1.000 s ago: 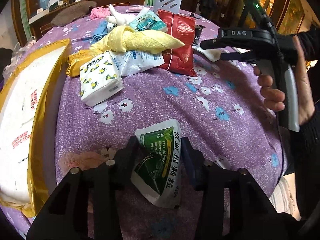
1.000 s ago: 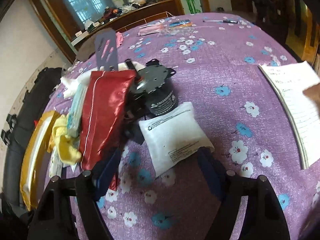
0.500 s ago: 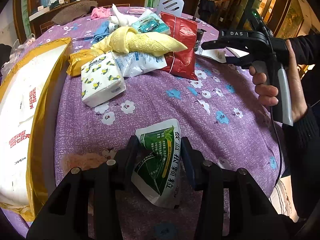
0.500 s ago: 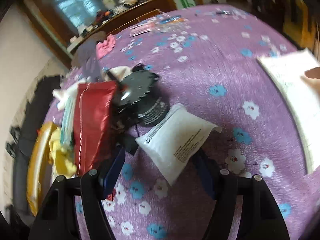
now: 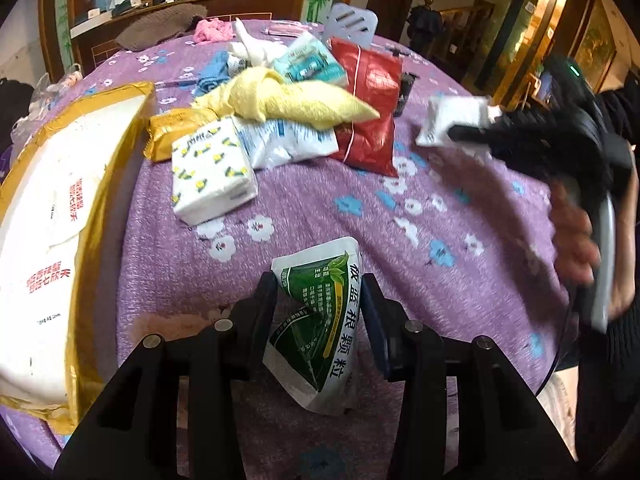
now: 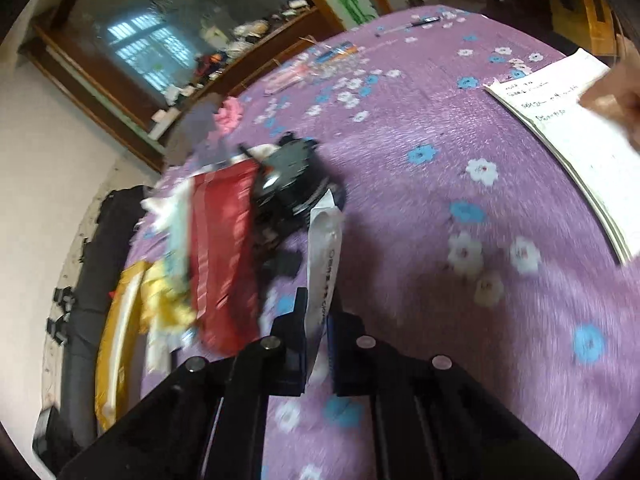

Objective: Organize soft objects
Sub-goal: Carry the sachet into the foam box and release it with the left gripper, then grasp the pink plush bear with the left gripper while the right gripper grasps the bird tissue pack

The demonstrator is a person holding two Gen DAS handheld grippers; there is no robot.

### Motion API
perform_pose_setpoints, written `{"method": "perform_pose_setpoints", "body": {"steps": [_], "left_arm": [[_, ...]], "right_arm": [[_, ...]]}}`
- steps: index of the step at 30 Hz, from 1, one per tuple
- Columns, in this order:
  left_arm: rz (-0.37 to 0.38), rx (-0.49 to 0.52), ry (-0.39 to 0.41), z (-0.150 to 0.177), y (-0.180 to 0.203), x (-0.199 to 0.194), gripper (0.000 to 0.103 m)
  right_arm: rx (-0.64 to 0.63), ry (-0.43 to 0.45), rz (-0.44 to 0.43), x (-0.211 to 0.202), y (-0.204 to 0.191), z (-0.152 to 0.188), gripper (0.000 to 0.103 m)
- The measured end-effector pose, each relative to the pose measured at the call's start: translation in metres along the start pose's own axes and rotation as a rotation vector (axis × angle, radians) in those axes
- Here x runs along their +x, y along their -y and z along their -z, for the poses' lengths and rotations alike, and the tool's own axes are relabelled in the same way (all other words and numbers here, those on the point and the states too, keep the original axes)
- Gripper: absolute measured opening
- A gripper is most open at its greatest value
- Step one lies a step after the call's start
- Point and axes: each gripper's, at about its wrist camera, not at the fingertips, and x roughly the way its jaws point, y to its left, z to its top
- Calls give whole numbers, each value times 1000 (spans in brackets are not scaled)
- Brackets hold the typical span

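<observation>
A green-and-white printed granule sachet (image 5: 320,320) is gripped between the pads of the left gripper (image 5: 320,312), whose jaws are closing; it lies on the purple flowered tablecloth (image 5: 400,248). A white soft packet (image 6: 324,264) is clamped edge-on by the right gripper (image 6: 318,332) (frame blurred), beside a red foil pouch (image 6: 220,248).

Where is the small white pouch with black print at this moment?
The white pouch is pinched edge-on in the right gripper, just right of the red bag and the black round device. In the left wrist view it hangs right of that bag.
</observation>
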Motion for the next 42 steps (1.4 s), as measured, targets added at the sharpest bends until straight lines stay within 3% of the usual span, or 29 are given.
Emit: {"method": "perform_pose_setpoints", "body": {"steps": [9, 16, 20, 24, 33, 36, 38, 40, 41, 42], "left_arm": [[97, -143, 101, -22, -33, -70, 38], [-50, -233, 211, -37, -101, -123, 38], [-182, -266, 181, -41, -150, -112, 38], [-236, -286, 143, -43, -189, -92, 39], [-169, -334, 29, -51, -231, -38, 43], [-97, -377, 32, -52, -237, -35, 52], [-41, -419, 38, -51, -243, -36, 64], [3, -459, 52, -50, -245, -40, 67], [17, -476, 62, -48, -245, -42, 68], [22, -475, 65, -49, -242, -44, 68]], "right_arm": [[-170, -12, -217, -35, -76, 35, 5], [-313, -118, -369, -2, -155, 50, 5], [-363, -189, -410, 40, -195, 47, 5], [-407, -266, -406, 90, -230, 44, 5], [-389, -383, -342, 173, -255, 46, 9], [-406, -374, -335, 176, -257, 48, 9], [-412, -364, -334, 173, -258, 47, 11], [-424, -343, -315, 168, -259, 46, 40], [-424, -320, -336, 163, -259, 46, 44], [-419, -296, -353, 156, -257, 46, 57]]}}
